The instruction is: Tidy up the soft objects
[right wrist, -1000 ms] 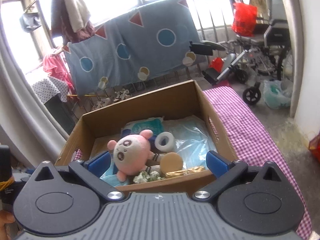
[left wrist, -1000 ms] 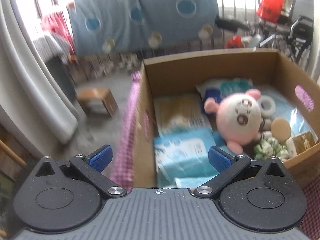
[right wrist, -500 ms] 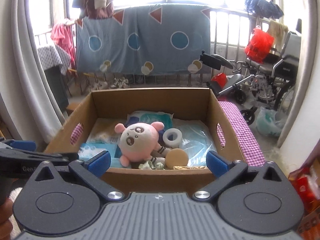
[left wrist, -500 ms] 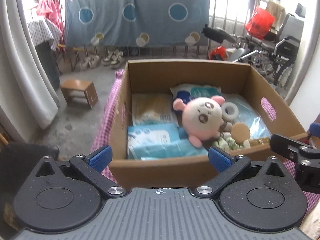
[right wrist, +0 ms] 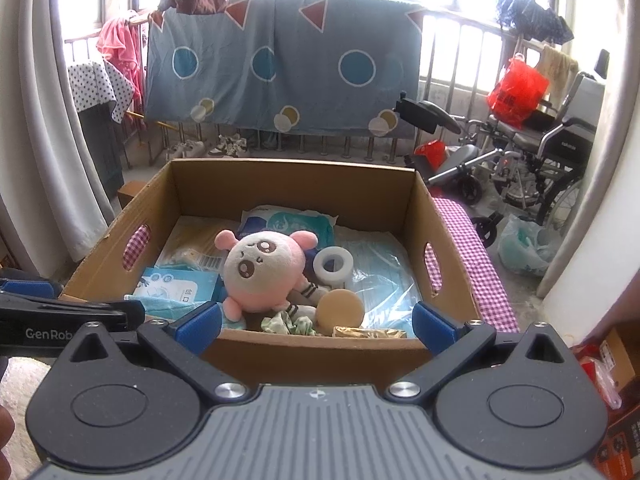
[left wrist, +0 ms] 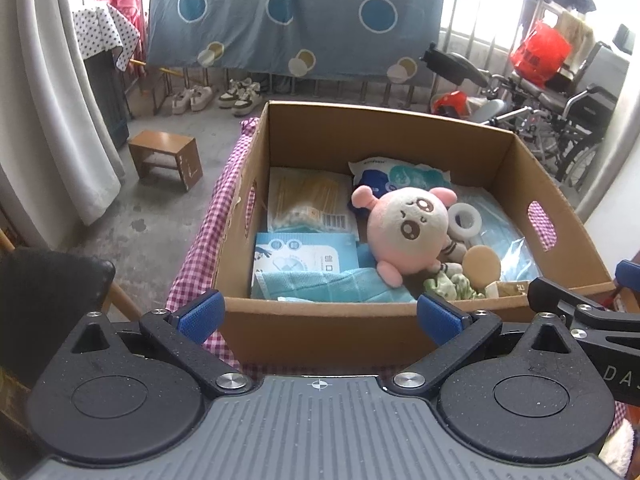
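Where one box (left wrist: 320, 336) sits, one plush (left wrist: 404, 232), one tape roll (left wrist: 464, 220)

The cardboard box (left wrist: 320, 332) stands open-topped at 12 o'clock, its near wall barring a level approach. Inside, the pink plush (left wrist: 404, 232) fills the centre; flat packets (left wrist: 304, 258) lie at 10 o'clock, tape roll (left wrist: 464, 220) and round puff (left wrist: 482, 266) crowd 2 o'clock.
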Action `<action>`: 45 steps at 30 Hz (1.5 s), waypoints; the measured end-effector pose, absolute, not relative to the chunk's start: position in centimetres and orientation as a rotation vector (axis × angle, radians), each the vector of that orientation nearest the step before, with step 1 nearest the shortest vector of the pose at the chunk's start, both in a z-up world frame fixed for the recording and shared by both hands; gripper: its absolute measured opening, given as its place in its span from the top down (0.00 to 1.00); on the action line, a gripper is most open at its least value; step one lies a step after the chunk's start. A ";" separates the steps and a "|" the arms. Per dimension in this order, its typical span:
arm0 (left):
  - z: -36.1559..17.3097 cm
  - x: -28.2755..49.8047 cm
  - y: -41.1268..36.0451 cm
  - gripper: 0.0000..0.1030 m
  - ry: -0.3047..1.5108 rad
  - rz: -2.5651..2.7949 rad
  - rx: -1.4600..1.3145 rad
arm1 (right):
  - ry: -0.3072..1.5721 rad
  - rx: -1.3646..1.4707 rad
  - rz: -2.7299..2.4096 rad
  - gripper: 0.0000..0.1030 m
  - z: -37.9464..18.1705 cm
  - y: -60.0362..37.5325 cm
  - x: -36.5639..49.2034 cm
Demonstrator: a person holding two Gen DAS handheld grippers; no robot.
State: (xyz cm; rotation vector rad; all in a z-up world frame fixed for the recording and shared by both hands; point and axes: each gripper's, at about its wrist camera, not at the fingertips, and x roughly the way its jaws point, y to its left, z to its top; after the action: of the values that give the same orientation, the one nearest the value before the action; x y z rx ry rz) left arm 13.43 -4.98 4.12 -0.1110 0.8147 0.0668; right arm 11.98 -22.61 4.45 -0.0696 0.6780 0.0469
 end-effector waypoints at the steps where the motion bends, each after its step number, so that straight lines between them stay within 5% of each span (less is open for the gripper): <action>1: 4.1 13.4 -5.0 0.00 0.818 0.067 -0.112 | 0.681 -0.067 0.046 0.00 4.4 -22.7 12.0; 45: 3.0 13.9 -5.4 0.01 0.894 0.078 -0.102 | 0.779 -0.008 0.054 0.00 3.1 -23.4 13.0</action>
State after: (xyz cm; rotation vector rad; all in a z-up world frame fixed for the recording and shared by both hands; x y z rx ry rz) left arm 13.86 -5.39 3.01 -0.1019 0.8938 0.0780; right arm 12.98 -23.37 3.07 -0.0078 0.7790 0.0539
